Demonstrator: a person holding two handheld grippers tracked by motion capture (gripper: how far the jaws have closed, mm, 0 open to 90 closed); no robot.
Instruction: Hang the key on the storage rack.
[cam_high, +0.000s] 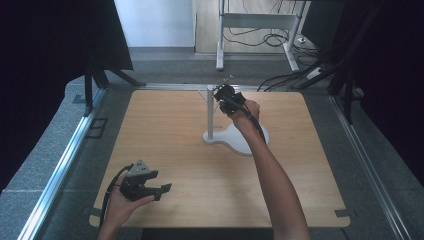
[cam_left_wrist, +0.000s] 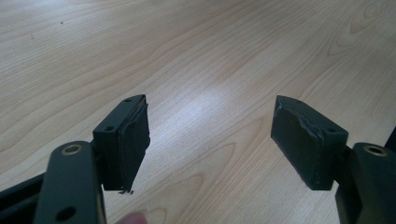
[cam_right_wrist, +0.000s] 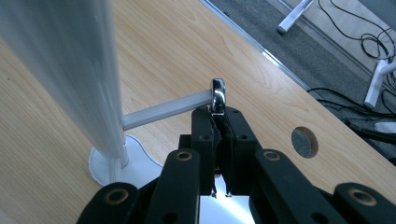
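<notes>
A white stand (cam_high: 235, 140) with an upright post (cam_high: 210, 112) sits at the table's middle back. In the right gripper view a thin white peg (cam_right_wrist: 163, 109) juts sideways from the post (cam_right_wrist: 70, 70). A shiny metal ring (cam_right_wrist: 218, 95) sits at the peg's tip, and I cannot tell whether it is threaded onto the peg. My right gripper (cam_right_wrist: 219, 114) is shut on the ring's lower edge; in the high view it (cam_high: 220, 95) hovers at the post's top. My left gripper (cam_high: 163, 192) rests low at the table's front left, open (cam_left_wrist: 210, 105), with bare wood between its pads.
A round hole (cam_right_wrist: 304, 141) pierces the tabletop near its far edge. Metal rails (cam_high: 65, 160) run along both sides of the table. Beyond the far edge stand white desk legs (cam_high: 220, 50) and loose cables (cam_high: 280, 80) on grey carpet. Dark curtains flank both sides.
</notes>
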